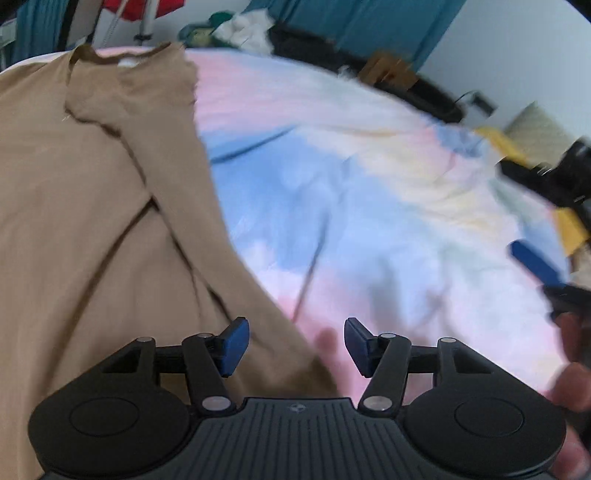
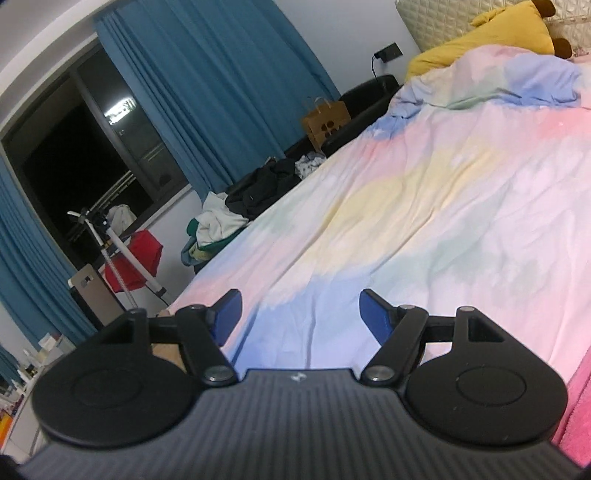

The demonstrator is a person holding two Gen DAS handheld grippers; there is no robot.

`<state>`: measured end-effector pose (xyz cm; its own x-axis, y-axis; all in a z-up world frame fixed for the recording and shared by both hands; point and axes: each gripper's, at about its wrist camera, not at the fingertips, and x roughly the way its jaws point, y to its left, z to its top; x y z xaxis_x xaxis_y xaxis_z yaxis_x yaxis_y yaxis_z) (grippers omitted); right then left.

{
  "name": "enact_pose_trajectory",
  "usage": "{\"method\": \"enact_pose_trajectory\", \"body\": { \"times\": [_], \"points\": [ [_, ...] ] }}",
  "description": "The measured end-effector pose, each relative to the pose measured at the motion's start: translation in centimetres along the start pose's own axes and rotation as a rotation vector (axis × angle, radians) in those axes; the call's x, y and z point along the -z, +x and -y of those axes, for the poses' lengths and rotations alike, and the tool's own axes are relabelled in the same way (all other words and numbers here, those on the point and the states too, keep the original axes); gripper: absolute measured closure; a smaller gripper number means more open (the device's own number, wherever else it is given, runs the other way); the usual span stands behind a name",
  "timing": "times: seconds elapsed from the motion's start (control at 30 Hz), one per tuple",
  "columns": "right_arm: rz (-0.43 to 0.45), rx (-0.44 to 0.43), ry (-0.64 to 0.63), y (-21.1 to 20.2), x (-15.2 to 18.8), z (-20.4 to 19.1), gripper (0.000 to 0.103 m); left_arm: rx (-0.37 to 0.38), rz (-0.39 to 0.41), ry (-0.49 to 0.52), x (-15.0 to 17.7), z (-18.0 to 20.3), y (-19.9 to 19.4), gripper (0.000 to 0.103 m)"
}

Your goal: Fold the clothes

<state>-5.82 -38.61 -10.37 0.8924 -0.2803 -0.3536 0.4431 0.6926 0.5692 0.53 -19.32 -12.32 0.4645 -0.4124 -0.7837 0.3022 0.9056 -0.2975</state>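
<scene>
A tan garment (image 1: 92, 203) lies spread on the pastel bedspread (image 1: 388, 206), filling the left half of the left wrist view, with its neckline at the far end. My left gripper (image 1: 295, 332) hovers open over the garment's near right edge, its left finger above tan cloth and its right finger above the bedspread, nothing between them. My right gripper (image 2: 301, 299) is open and holds nothing, pointing along the bare bedspread (image 2: 424, 206). One of its blue fingers (image 1: 535, 266) and a hand show at the right edge of the left wrist view.
A dark bench (image 2: 365, 107) runs along the bed's far side with piled clothes (image 2: 258, 192) and a paper bag (image 2: 325, 122). Blue curtains (image 2: 221, 92), a dark window, a white stand with red cloth (image 2: 136, 262), a yellow pillow (image 2: 491, 33) and a pink blanket (image 2: 576, 413) surround the bed.
</scene>
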Motion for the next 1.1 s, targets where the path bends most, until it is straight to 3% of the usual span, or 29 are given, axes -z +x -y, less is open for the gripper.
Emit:
{"method": "enact_pose_trajectory", "body": {
  "times": [0.07, 0.13, 0.2, 0.3, 0.43, 0.63, 0.83, 1.1],
  "points": [
    [-0.015, -0.006, 0.002, 0.3, 0.2, 0.1, 0.030, -0.024, -0.016, -0.002, 0.3, 0.1, 0.9, 0.045],
    [-0.026, -0.006, -0.004, 0.6, 0.4, 0.1, 0.030, -0.043, -0.014, 0.015, 0.5, 0.1, 1.3, 0.055],
    [-0.030, 0.000, -0.013, 0.7, 0.5, 0.0, 0.030, -0.054, -0.005, 0.029, 0.3, -0.2, 1.1, 0.083],
    [-0.032, 0.006, -0.024, 0.9, 0.6, -0.1, 0.030, -0.033, -0.010, 0.003, -0.4, -1.5, 0.2, 0.098],
    [-0.047, 0.004, -0.030, 1.1, 0.8, -0.4, 0.030, 0.042, -0.009, -0.070, -1.5, -4.3, -2.8, 0.099],
    [-0.174, -0.052, -0.059, 2.3, 1.4, -1.2, 0.030, 0.162, -0.031, -0.210, -3.8, -10.2, -7.9, 0.099],
    [-0.326, -0.109, -0.117, 3.8, 3.3, -3.1, 0.030, 0.123, -0.038, -0.244, -4.4, -15.9, -10.0, 0.099],
    [-0.726, -0.429, -0.102, 5.8, 7.1, -5.9, 0.030, 0.225, -0.057, -0.367, -2.1, -21.5, -7.5, 0.098]
  ]
}}
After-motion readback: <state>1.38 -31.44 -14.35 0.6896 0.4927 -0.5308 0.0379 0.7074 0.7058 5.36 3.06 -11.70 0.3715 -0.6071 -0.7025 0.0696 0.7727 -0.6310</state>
